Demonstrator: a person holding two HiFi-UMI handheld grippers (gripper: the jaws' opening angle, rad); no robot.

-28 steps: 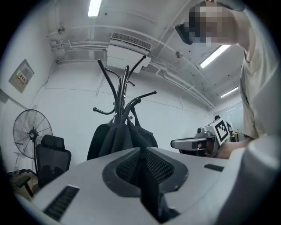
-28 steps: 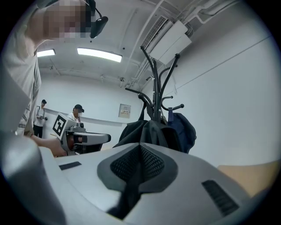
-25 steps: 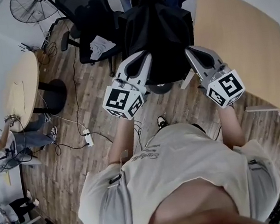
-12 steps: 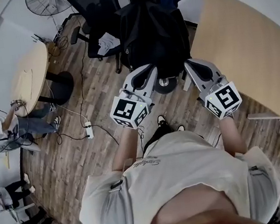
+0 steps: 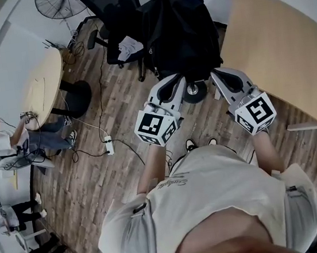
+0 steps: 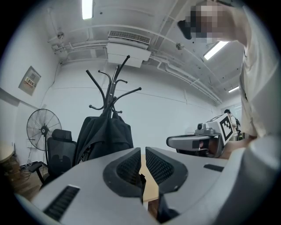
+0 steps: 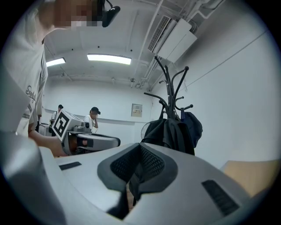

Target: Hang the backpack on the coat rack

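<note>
The left gripper [image 6: 142,154] has its jaws drawn all but together, with only a thin slit between the pads and nothing in it. The right gripper [image 7: 139,151] is fully closed, its pads meeting and empty. In the head view both sit side by side at centre frame, level, apart from each other, pointing toward the top of the picture.

Just beyond their tips, in the gap between them, stands the round foot of the coat rack [image 5: 195,93]. The black backpack [image 5: 181,33] hangs from it at upper centre, clear of both grippers. A dark blue item [image 7: 194,125] hangs behind it on the same rack.

To the right a tan tabletop [image 5: 277,38] reaches close to the right gripper, its near edge running diagonally. To the upper left a black office chair [image 5: 111,25] crowds the rack. Further left there is open wooden floor [image 5: 84,179], crossed by cables and a power strip [image 5: 109,144], then a round tabletop [image 5: 40,89] and a fan [image 5: 58,0].

The rack's pole is hidden by the backpack in the head view. Which hook carries the backpack cannot be made out. People at the left edge are small and cut off.
</note>
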